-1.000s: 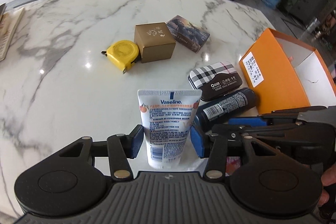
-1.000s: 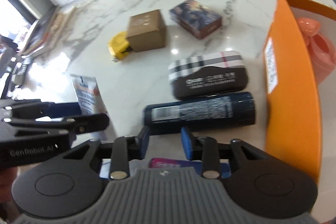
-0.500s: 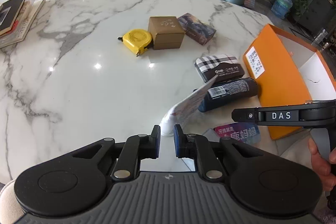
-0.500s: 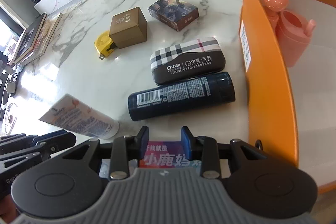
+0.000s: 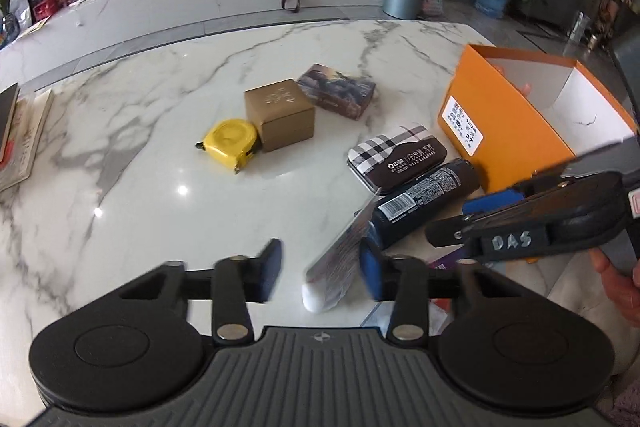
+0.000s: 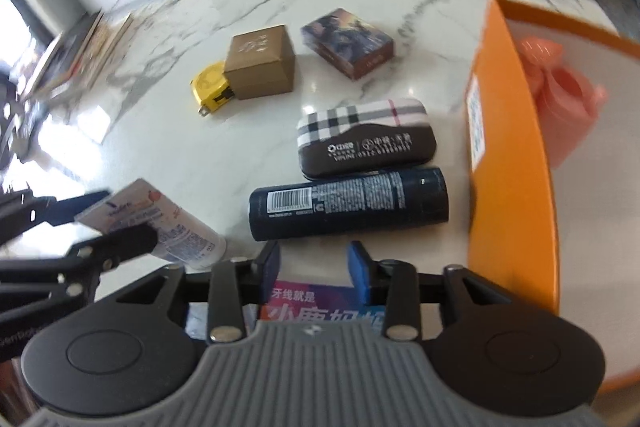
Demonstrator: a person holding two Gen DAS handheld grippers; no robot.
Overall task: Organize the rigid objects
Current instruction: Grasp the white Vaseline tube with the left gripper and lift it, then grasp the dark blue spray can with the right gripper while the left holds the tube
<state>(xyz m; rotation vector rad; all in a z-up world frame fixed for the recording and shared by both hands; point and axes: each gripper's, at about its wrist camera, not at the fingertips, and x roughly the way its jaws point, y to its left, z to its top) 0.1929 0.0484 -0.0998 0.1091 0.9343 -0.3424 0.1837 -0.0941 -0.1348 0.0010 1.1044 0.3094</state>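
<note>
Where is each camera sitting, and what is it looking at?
Left wrist view: sits on the left gripper, looking down across the marble table; shows its own fingers, the right gripper and a hand.
Right wrist view: sits on the right gripper, looking down at the dark can; shows its own fingers and the left gripper.
Both share: the lotion tube, plaid case, yellow tape measure and orange box.
</note>
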